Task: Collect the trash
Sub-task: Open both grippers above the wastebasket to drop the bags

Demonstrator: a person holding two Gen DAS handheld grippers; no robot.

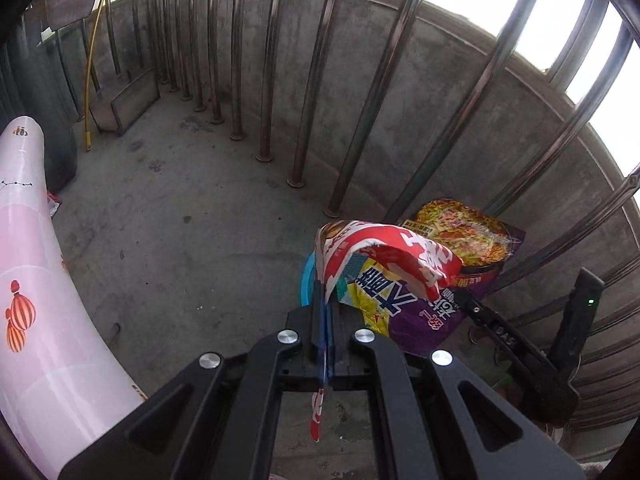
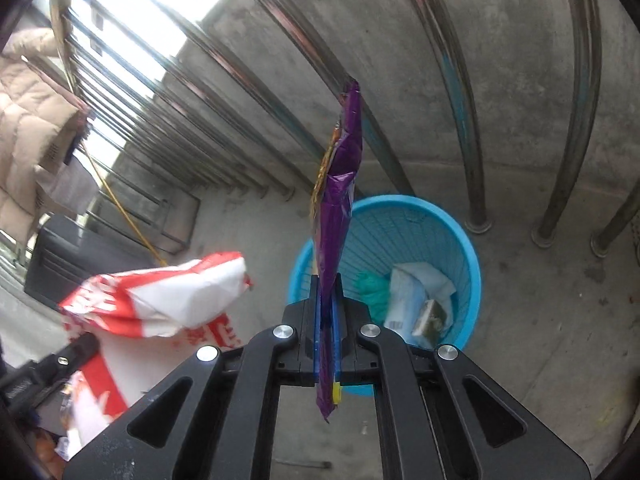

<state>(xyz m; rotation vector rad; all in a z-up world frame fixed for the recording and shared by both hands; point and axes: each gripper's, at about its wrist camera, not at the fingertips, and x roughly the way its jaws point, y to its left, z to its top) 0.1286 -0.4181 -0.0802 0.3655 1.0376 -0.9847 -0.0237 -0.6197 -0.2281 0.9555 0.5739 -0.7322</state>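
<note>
Clearly both wrappers could miss: the left gripper [image 1: 325, 312] pinches the red wrapper [image 1: 384, 256] beside the blue bin [image 2: 404, 224], perhaps short; the right gripper [image 2: 328, 300] clamps the purple wrapper [image 2: 338, 200] near its rim.

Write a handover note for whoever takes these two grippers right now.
Left hand-held gripper: shut on the red-and-white wrapper, held above the floor.
Right hand-held gripper: pads on the purple noodle packet, which stands up between them above the blue basket.
Done: the basket already holds some paper and packet trash.
Left: drop both wrappers into the basket, then check the concrete floor for anything more.
</note>
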